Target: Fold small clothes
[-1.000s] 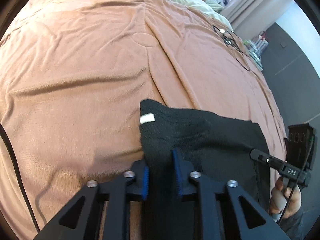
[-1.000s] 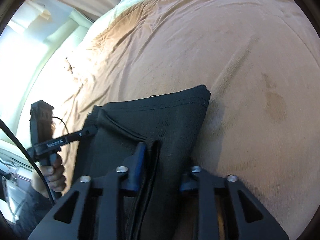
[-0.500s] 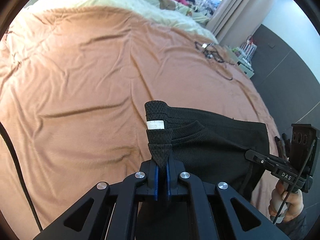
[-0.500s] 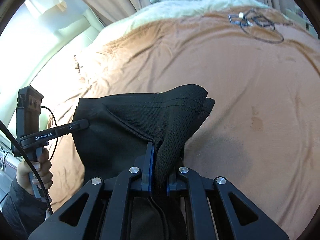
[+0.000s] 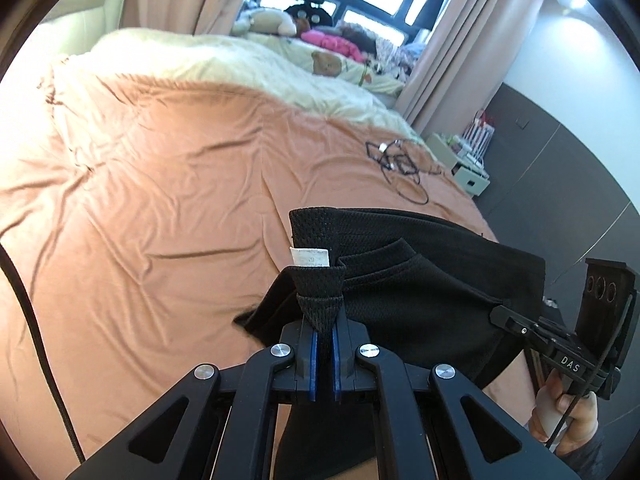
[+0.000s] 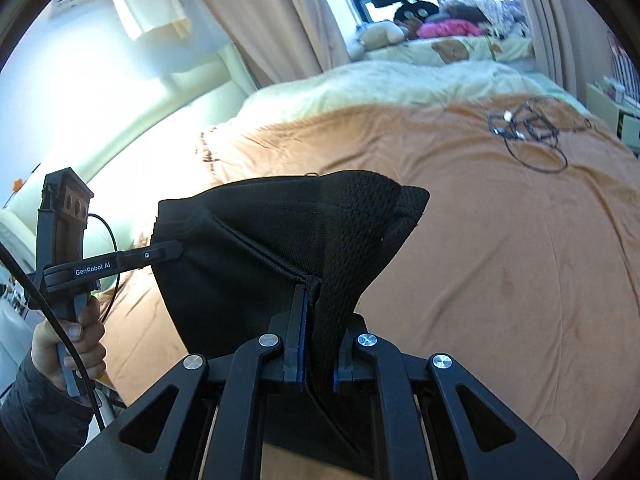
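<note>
Item: black mesh shorts point(image 5: 420, 292), one pair, small. Location: held up clear of the bed point(image 5: 160, 208), hanging between the two tools, above the near edge of the orange-brown bedspread point(image 6: 500, 260).

Left hand-held gripper point(image 5: 324, 344): clamped tight on a bunched corner of the waistband, just below the white size label point(image 5: 310, 257). Right hand-held gripper point(image 6: 316, 344): pinched shut on the opposite waistband corner, fabric folded over and draped between the blue pads. Both jaws have just been closing onto the cloth.

Handling, as I judge it: light, limp, open-weave knit. No stiffness; it sags into a curve between the grips and the legs hang loose below. The mesh looks slightly slick, so a pinch on a single layer could slip. The ribbed waistband is the thicker, surer hold, as are the seamed side edges.

Also present: tangle of black cable point(image 5: 396, 164) on the bedspread at 1 o'clock from the shorts in the left view, well apart; cream blanket point(image 5: 240, 64) and soft toys point(image 5: 264, 20) at 12 o'clock by the window; a hand point(image 6: 68, 344) on the left tool's grip at 9 o'clock in the right view.
</note>
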The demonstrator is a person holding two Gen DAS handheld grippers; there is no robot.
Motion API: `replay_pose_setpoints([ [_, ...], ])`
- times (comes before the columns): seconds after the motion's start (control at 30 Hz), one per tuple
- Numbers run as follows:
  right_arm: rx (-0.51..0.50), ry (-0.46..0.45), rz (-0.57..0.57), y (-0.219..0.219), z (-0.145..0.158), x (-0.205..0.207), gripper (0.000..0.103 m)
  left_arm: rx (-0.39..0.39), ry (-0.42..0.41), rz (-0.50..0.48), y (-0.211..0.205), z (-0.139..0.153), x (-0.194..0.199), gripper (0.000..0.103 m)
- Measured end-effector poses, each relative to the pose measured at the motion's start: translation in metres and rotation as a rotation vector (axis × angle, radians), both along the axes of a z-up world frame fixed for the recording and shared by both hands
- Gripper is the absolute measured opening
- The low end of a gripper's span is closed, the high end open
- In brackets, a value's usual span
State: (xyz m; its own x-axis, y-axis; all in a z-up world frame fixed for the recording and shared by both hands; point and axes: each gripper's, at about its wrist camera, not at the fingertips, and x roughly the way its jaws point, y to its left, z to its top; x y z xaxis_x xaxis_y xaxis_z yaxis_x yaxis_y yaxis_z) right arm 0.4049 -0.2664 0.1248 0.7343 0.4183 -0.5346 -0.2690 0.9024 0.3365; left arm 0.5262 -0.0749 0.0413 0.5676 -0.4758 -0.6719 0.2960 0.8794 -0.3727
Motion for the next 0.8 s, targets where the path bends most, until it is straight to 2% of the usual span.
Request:
replay_pose_setpoints([
  [0.2, -0.004, -0.061, 0.039, 0.016, 0.024, -0.046, 0.005, -0.017, -0.068, 0.034, 0.030, 0.044, -0.033, 0.004],
  [0.47, -0.006, -0.100, 0.109, 0.056, 0.039, -0.059, 0.005, -0.033, -0.124, 0.110, 0.088, 0.086, -0.073, 0.004],
  [0.8, -0.012, -0.111, 0.216, 0.117, 0.041, -0.055, 0.005, -0.064, -0.160, 0.206, 0.181, 0.102, -0.114, 0.004],
])
